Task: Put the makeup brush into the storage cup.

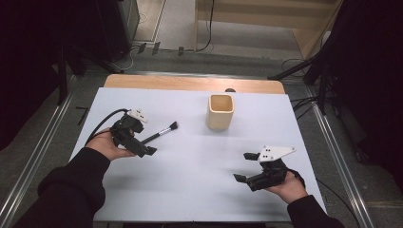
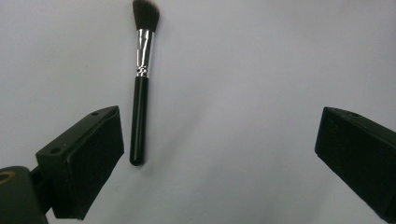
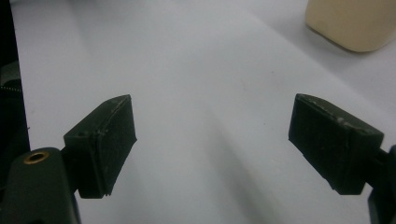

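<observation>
Lying flat, the makeup brush (image 1: 161, 132) points bristles toward the cup (image 1: 221, 112).

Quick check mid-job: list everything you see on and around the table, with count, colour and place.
Makeup brush with black handle, silver ferrule, dark bristles: one, lying flat on the sheet, by the left gripper.
Cream square cup: one, upright, centre far side.
White sheet: one, covering the table.
Wooden table edge: one, tan, far side.
Left gripper: one, black, open, nothing between its fingers.
Right gripper: one, black, open, near right.
</observation>
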The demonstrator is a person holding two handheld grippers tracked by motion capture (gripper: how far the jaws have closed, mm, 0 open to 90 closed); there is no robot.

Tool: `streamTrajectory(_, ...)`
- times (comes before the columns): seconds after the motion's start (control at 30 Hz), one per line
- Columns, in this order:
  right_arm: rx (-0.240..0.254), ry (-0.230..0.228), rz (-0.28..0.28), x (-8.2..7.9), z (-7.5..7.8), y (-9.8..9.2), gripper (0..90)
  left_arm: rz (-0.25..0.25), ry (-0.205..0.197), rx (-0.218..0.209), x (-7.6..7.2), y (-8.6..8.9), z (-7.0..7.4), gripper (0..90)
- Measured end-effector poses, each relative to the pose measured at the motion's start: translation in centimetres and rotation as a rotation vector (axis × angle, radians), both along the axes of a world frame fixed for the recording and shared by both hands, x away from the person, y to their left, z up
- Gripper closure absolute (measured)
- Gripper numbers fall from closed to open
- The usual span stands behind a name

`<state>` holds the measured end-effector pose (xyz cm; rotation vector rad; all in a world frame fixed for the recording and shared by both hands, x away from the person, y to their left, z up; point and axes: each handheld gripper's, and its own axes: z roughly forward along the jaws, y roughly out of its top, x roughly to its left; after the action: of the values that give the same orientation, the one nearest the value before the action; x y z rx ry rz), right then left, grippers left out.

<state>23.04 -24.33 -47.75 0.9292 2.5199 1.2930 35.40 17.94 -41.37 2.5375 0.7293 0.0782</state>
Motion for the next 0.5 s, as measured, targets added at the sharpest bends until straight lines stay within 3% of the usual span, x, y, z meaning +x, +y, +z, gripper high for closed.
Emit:
streamTrajectory(0.17,0.0,0.0,0.001,0.0,0.0,0.0,15.6,0.042,-0.018,0.028,0.7,-0.2,0.1,11.1)
streamTrajectory(0.5,-0.004,0.005,0.007,0.0,-0.1,0.0,15.6,0.011,0.012,0.031,2.5,-1.0,-0.2,14.4)
